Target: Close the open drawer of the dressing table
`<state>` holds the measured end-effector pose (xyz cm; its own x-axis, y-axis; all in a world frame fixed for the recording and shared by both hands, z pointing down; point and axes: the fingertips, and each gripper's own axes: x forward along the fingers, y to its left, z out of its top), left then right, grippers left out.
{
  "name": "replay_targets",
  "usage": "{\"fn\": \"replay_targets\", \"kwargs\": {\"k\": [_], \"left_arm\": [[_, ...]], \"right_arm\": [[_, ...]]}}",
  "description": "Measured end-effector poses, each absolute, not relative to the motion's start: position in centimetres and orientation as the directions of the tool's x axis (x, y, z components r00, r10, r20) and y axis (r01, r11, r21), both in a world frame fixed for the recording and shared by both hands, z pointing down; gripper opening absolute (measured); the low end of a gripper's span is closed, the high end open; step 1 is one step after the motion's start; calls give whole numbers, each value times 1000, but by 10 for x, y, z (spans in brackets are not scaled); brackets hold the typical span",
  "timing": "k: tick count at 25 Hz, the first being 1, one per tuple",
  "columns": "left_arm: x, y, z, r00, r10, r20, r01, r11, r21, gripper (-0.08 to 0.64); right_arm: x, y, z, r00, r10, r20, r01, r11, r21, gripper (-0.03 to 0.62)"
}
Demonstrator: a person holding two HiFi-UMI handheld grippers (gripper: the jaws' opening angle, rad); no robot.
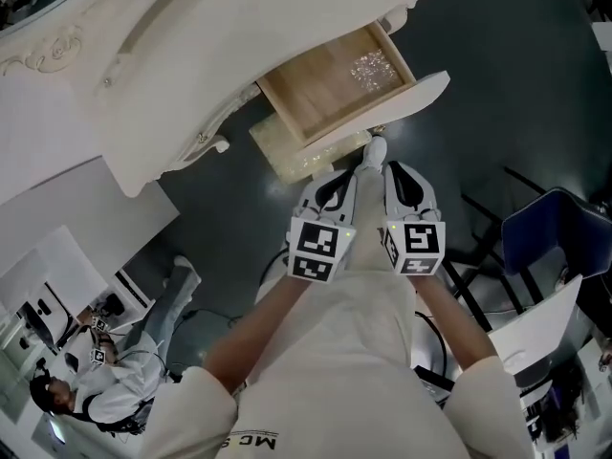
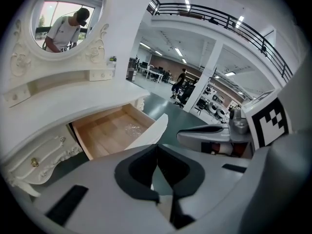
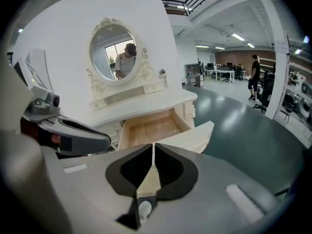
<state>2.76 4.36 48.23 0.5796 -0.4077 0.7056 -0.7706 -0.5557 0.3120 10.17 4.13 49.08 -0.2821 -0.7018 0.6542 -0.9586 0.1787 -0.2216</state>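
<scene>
The white dressing table (image 1: 191,55) has one drawer (image 1: 330,84) pulled out, its wooden bottom showing behind the white front panel (image 1: 411,98). A small glittery clear item (image 1: 373,68) lies inside. My left gripper (image 1: 344,178) and right gripper (image 1: 394,168) hang side by side just short of the drawer front, apart from it, both pointing at it. Both are shut with nothing between the jaws. The left gripper view has the drawer (image 2: 109,130) ahead to the left of the gripper (image 2: 157,147). In the right gripper view the drawer front (image 3: 190,135) lies straight beyond the gripper (image 3: 153,145).
A beige padded piece (image 1: 296,156) sits under the drawer. A blue chair (image 1: 555,237) stands to the right on the dark floor. A seated person (image 1: 96,371) and a white panel (image 1: 57,228) are at lower left. The oval mirror (image 3: 113,52) tops the table.
</scene>
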Motion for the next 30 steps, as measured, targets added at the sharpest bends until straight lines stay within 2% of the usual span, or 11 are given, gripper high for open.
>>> {"fn": "replay_targets", "kwargs": {"k": [6,18,30], "left_arm": [[31,49,502,586,-386,712,-762,-562,322,9],[33,50,540,576,-375,726,-774,-537,337,9],[35,53,572,552,-364,750,-787,-524,325,9]], "right_arm": [[101,36,511,-288,-683,671,-958,197,-210,16],[100,26,560,-294,-639,711,-955,226,-191,81],[112,20,594,-281,-594,753,-956,245,-164,87]]}}
